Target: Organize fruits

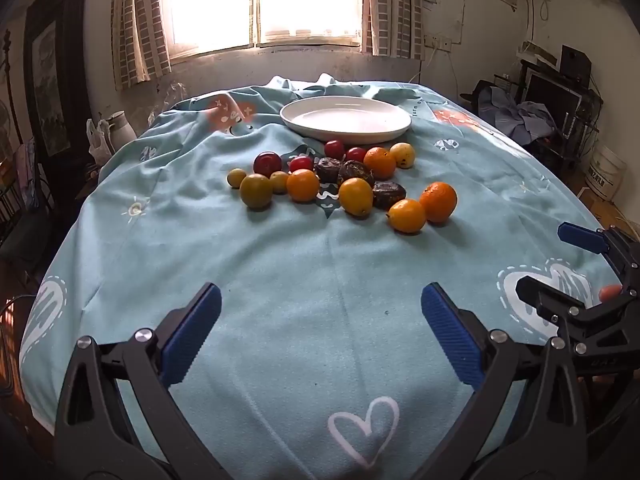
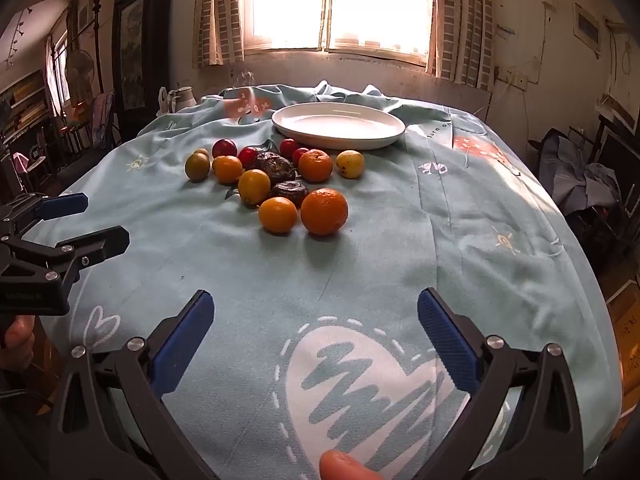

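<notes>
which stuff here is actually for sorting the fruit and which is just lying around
For the job: the pile of fruit, oranges, red, yellow-green and dark wrinkled ones; the empty white plate behind them; left gripper and right gripper, both open and holding nothing.

Just lying about: white jug, plastic bag, curtains, bucket.

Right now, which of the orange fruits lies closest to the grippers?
The big orange mandarin at the pile's near right edge, beside the smaller yellow-orange fruit; the other oranges sit farther back, toward the white plate.

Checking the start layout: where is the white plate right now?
In both wrist views the white plate sits empty at the table's far end below the window, just behind the fruit cluster.
</notes>
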A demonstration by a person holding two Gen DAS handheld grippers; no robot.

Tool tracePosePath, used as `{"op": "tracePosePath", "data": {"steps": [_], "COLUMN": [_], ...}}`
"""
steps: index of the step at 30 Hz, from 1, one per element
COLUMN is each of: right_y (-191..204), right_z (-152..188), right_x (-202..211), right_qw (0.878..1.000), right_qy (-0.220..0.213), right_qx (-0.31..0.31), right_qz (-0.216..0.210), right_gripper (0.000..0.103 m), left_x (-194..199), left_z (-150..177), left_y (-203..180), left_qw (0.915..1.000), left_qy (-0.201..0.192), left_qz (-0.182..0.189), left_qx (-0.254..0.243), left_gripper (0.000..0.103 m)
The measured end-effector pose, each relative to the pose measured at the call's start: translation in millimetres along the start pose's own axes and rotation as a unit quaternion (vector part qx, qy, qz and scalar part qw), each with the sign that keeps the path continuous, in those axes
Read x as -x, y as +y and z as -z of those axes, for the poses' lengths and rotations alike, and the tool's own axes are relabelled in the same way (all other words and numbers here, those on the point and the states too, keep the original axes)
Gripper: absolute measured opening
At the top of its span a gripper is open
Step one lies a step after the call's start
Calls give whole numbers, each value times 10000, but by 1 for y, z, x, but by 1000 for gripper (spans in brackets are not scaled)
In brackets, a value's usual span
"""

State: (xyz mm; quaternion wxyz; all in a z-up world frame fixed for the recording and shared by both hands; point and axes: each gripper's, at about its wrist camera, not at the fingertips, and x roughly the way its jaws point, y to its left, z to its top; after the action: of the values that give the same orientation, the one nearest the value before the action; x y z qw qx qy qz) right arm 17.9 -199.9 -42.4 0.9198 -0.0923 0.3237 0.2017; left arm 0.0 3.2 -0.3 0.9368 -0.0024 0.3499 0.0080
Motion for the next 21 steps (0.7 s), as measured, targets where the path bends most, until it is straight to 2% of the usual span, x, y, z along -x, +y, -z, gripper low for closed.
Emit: {"op": "tracePosePath", "data": {"steps": [21], "right_y": [1], "right_z": [1], "right_x": [-2], "right_qw": [10000], "right_qy": [21], "right_qx": [12], "right_qz": [-77], "right_gripper": [102], "left_x": [-3], "left_z": [1], "left_y": [2], "left_qw": [10000], "left_qy": [34], "left_qz": [-27], "left_qx": [17], "left_gripper": [101]}}
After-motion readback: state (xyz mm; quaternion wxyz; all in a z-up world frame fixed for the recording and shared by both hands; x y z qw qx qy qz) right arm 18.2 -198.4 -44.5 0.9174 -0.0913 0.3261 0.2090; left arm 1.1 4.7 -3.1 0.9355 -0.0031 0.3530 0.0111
